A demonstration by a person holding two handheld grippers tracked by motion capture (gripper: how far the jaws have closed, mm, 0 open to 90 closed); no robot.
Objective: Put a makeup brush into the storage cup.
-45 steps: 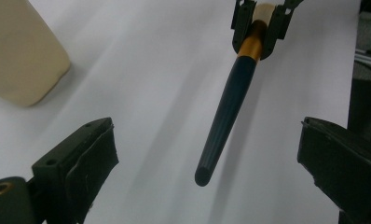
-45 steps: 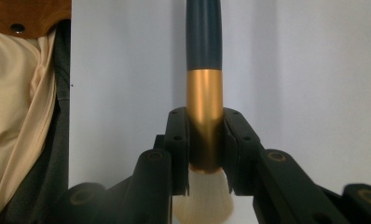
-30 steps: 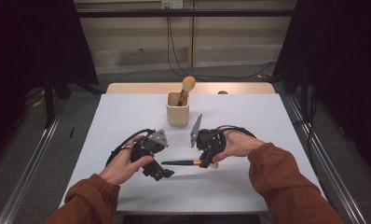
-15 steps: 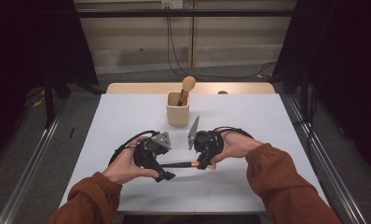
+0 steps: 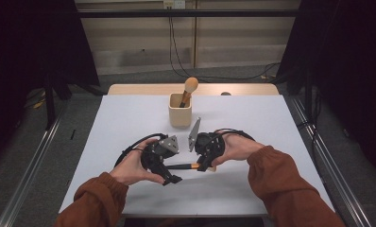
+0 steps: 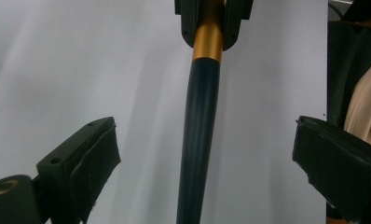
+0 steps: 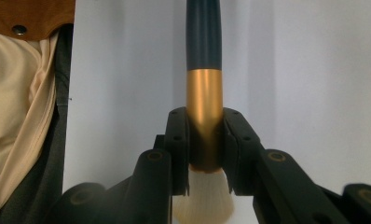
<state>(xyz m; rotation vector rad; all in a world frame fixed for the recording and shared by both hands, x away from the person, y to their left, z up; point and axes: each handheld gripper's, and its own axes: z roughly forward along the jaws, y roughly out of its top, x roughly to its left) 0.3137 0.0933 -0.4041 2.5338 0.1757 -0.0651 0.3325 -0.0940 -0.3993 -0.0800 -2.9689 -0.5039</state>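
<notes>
Now, reading from left to right, with the makeup brush as the landmark:

Left hand-held gripper (image 5: 169, 177): at the brush's dark handle end. Its jaws stand wide apart, one on each side of the handle, and neither pad (image 6: 99, 163) touches it in the left gripper view. They have just been closing a little, with the handle between them.

Makeup brush (image 5: 181, 166): held level just above the desk (image 5: 129, 118), between the two hands. It has a dark handle, a gold ferrule (image 7: 203, 107) and pale bristles (image 7: 203, 198).

Right hand-held gripper (image 5: 204, 166): at the brush's head end, clamped on the gold ferrule. In the right gripper view both pads press on the ferrule, and the bristles stick out behind the jaws towards the camera.

Wooden cup (image 5: 180, 109): beyond the brush, towards the far edge of the desk and well apart from it. It stands upright.

Second brush (image 5: 190, 87): inside the cup, leaning to the right, with its round pale head (image 5: 191, 84) above the rim.
</notes>
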